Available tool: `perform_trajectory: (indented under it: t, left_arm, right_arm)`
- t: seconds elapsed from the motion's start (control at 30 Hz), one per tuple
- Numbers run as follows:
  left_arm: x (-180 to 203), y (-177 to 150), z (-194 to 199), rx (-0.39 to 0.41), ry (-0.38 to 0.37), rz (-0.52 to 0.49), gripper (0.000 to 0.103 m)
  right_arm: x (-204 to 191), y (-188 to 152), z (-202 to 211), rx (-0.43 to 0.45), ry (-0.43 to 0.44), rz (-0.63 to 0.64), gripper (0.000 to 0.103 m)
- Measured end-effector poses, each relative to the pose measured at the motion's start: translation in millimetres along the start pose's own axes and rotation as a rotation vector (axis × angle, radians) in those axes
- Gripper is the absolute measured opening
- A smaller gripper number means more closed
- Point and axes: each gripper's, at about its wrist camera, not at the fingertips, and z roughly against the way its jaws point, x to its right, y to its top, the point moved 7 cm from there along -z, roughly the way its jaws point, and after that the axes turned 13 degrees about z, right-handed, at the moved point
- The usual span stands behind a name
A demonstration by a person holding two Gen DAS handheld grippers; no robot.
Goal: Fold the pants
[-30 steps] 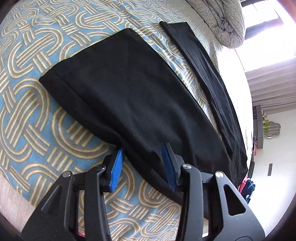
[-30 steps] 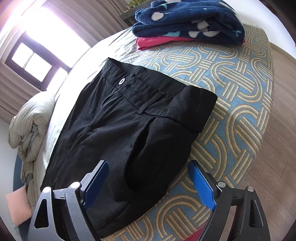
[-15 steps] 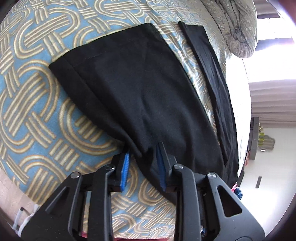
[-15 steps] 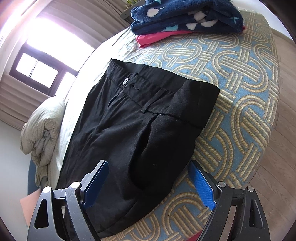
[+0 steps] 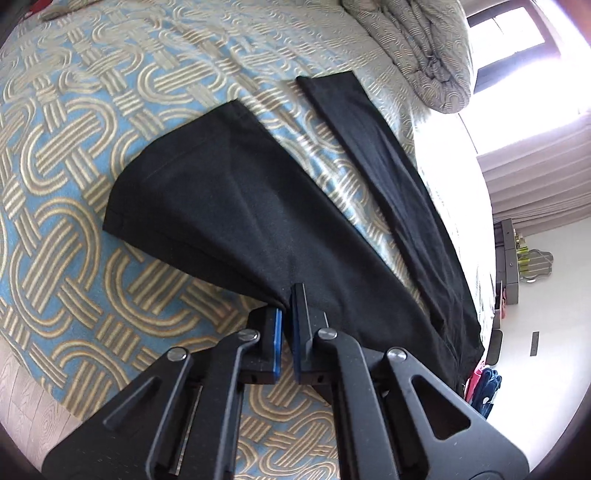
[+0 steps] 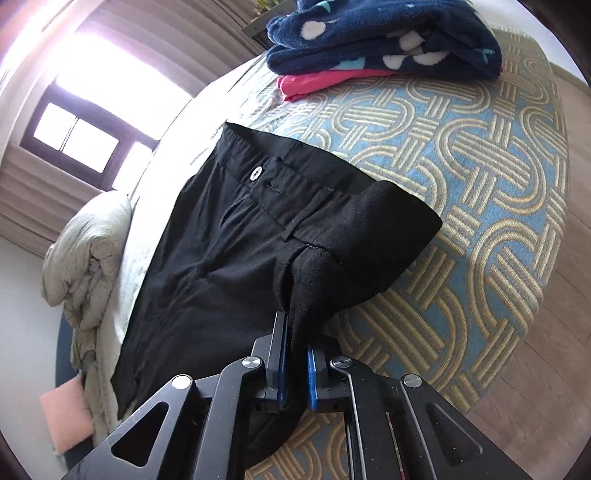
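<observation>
Landmark: black woven-fabric pants (image 5: 266,221), spread flat on a bed whose cover (image 5: 74,122) is blue with interlaced beige band loops.
Pants, leg end: in the left wrist view two legs run away from the camera; the near leg is broad with a stitched hem (image 5: 122,206), the far leg (image 5: 373,155) is narrower, and a strip of bedcover shows between them.
Pants, waist end: in the right wrist view the waistband (image 6: 295,166) lies flat with a white round button (image 6: 255,172) and a belt loop; the near hip side is lifted and bunched.
Left hand-held gripper (image 5: 286,321): black frame, blue pads, clamped tight on the near edge of the broad leg, whose cloth draws to a pleat at the pads.
Right hand-held gripper (image 6: 293,354): same build, pinched closed on a fold of the near side seam below the waistband; cloth hangs between and under its fingers.
Beyond the waistband: a folded navy fleece blanket with white dots (image 6: 380,40) on a pink folded garment (image 6: 321,81), well apart from the pants.
Beyond the leg hems: a rumpled grey-beige quilt (image 5: 417,48) near a bright window (image 5: 517,33).
Beside the bed: wood-pattern floor (image 6: 546,325).
</observation>
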Motion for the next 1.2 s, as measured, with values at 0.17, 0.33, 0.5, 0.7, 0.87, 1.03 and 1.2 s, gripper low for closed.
perform_trajectory:
  t: [0.17, 0.33, 0.5, 0.7, 0.87, 1.03, 1.2]
  left_arm:
    - [34, 7, 11, 0.047, -0.007, -0.069, 0.005]
    - [75, 29, 15, 0.065, -0.027, -0.091, 0.005]
    - [134, 59, 11, 0.102, -0.012, -0.146, 0.005]
    - [206, 111, -55, 0.066, 0.135, -0.22, 0.005]
    - [234, 141, -118, 0.041, 0.249, -0.234, 0.005]
    - [239, 159, -179, -0.029, 0.376, -0.243, 0.01]
    - [241, 183, -191, -0.005, 0.363, -0.23, 0.012]
  right_arm:
    - [-24, 18, 18, 0.082, 0.015, 0.064, 0.006]
    - [-59, 54, 22, 0.133, 0.05, 0.123, 0.006]
    - [-102, 109, 12, 0.17, 0.056, 0.184, 0.006]
    - [-143, 179, -48, 0.108, 0.003, 0.217, 0.004]
    - [-149, 225, -130, 0.027, -0.134, 0.236, 0.004]
    - [-136, 239, -203, -0.093, -0.194, 0.201, 0.007]
    - [-126, 249, -232, -0.144, -0.208, 0.174, 0.011]
